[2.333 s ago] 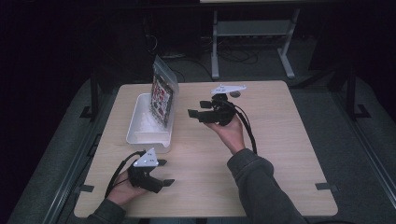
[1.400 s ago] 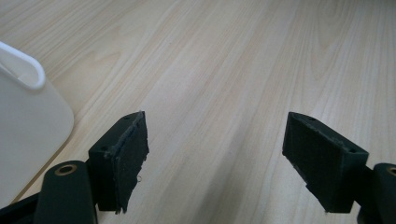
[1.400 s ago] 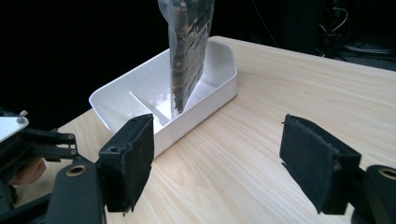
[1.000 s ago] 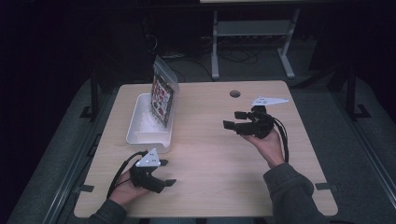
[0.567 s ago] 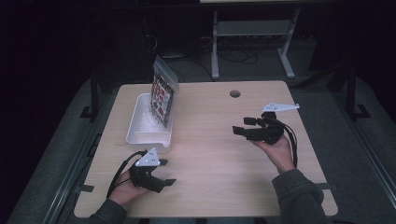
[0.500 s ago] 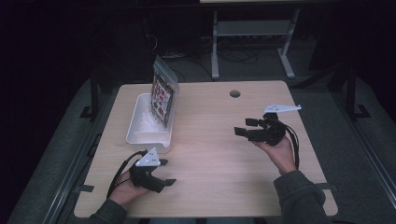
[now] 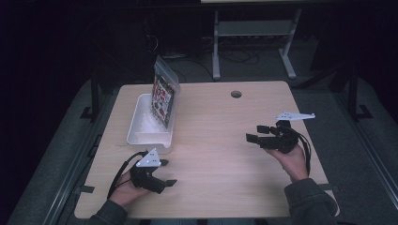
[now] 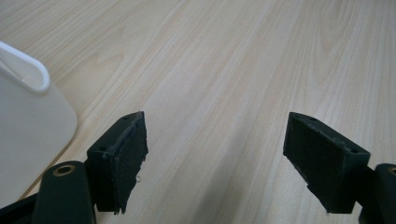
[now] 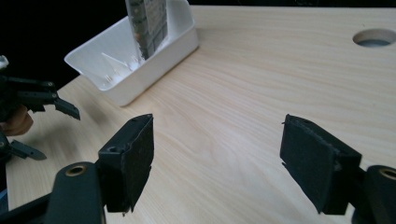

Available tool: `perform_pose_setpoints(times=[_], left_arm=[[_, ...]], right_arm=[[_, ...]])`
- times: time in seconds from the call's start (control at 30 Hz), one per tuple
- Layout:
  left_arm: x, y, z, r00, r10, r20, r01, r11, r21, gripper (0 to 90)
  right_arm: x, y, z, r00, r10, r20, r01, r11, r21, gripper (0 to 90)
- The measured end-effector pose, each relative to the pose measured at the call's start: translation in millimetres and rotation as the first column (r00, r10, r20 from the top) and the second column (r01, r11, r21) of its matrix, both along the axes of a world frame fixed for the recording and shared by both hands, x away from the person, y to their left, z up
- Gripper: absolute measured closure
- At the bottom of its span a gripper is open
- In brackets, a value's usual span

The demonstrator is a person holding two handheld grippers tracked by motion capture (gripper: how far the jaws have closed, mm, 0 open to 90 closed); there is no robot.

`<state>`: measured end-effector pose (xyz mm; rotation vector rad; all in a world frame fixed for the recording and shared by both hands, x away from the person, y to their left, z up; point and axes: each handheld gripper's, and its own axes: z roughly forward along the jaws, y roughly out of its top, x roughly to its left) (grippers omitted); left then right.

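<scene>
Work in hand: a clear packet [image 7: 164, 96] with a printed card inside stands on edge in the white bin [image 7: 141, 127], leaning on its long right wall; neither of your tools touches it.
Left hand-held gripper [image 7: 167, 176]: released, jaws wide apart with nothing between them, low over the desk [image 7: 220, 154] at about 7 o'clock on the desk top.
Right hand-held gripper [image 7: 255, 133]: also released and empty, jaws spread, held at about 4 o'clock, pointing toward 9 o'clock across the bare wood.
Key relation: from your right hand-held gripper the packet lies toward 10 o'clock, well apart, with open desk between. From your left one it lies near 12 o'clock, with the bin's near short wall just beside the jaws.
Nearer hand: your left, I judge.
Long axis: the bin runs 12 to 6 o'clock; the packet's flat face follows that line, so its thin top edge runs the same way.
Approach: I'd judge you need the jaws set across that thin edge, closing from 3 and 9 o'clock.
Risk: the packet looks light and only propped; a nudge could tip it flat into the bin.
</scene>
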<state>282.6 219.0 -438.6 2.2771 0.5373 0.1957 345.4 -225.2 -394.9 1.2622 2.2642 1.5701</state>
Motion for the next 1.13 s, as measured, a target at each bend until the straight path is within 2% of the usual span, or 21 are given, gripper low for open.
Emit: perform_pose_setpoints(times=[0.17, 0.27, 0.6, 0.93, 1.03, 1.13], left_arm=[[-0.6, -1.5, -0.2, 1.0, 0.002, -0.004, -0.002, 1.0, -0.001, 21.0], [-0.8, -1.8, -0.3, 1.0, -0.002, 0.002, 0.002, 1.0, 0.005, 21.0], [-1.3, -2.6, -0.2, 1.0, -0.003, -0.002, 0.003, 1.0, 0.004, 21.0], [-3.9, -1.3, 0.4, 1.0, -0.005, 0.0, 0.005, 1.0, -0.006, 21.0], [-5.3, -0.5, 0.2, 1.0, -0.006, 0.004, 0.006, 1.0, -0.007, 21.0], [-7.7, -0.9, 1.1, 0.9999, -0.007, 0.013, 0.007, 1.0, -0.004, 21.0]], right_arm=[[-4.7, -8.9, -2.8, 0.9999, -0.014, -0.002, 0.014, 1.0, 0.015, 25.1], [-8.8, -12.1, -5.4, 0.9998, -0.019, -0.007, 0.019, 1.0, 0.0, 24.0], [-26.2, -23.4, -27.4, 0.9986, -0.017, -0.05, 0.017, 1.0, 0.005, 23.9], [-47.0, -21.8, -45.8, 0.9982, -0.007, -0.06, 0.005, 0.999, -0.041, 23.8], [-54.9, -19.5, -50.8, 0.9981, -0.01, -0.061, 0.008, 0.999, -0.036, 23.8], [-61.6, -15.3, -53.1, 0.9986, -0.013, -0.051, 0.009, 0.997, -0.08, 23.8]])
